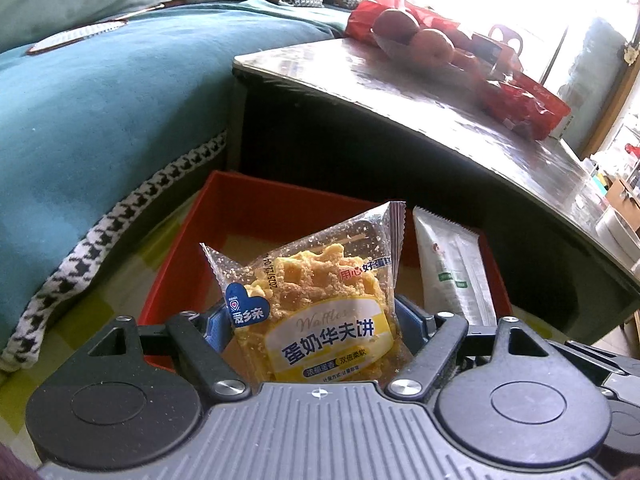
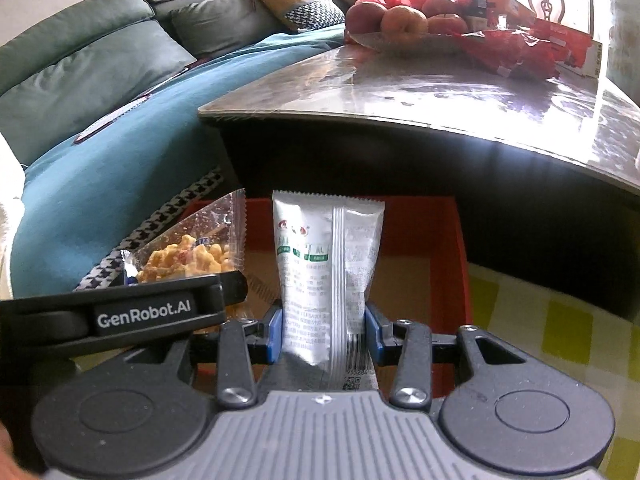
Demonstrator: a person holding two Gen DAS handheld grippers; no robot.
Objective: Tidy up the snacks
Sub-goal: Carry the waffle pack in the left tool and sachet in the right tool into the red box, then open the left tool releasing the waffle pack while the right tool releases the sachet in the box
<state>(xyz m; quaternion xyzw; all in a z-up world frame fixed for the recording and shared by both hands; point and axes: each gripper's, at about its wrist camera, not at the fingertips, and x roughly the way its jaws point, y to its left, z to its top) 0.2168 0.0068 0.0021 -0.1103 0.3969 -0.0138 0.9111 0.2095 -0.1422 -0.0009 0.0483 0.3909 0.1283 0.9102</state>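
1. Left gripper [image 1: 316, 320] – blue pads clamped on the lower half of the waffle packet [image 1: 316, 300]; the packet stands upright between the pads, above the red box [image 1: 240, 208]
2. Right gripper [image 2: 325, 330] – pads clamped on the white sachet [image 2: 326, 264], which also stands upright, directly over the same red box [image 2: 448, 240]
3. Collision risk – the two grippers sit just beside each other; the left unit's body crosses in front of the right unit's left finger, so simultaneous lowering may knock one against the other
4. Crush risk – the waffle already sheds crumbs inside its film; excess clamping may break it further
5. Slip risk – both wrappers are smooth film, so a light hold may let them slide
6. Placement risk – early release, before reaching the box floor, may let a packet tip across the other or over the box wall
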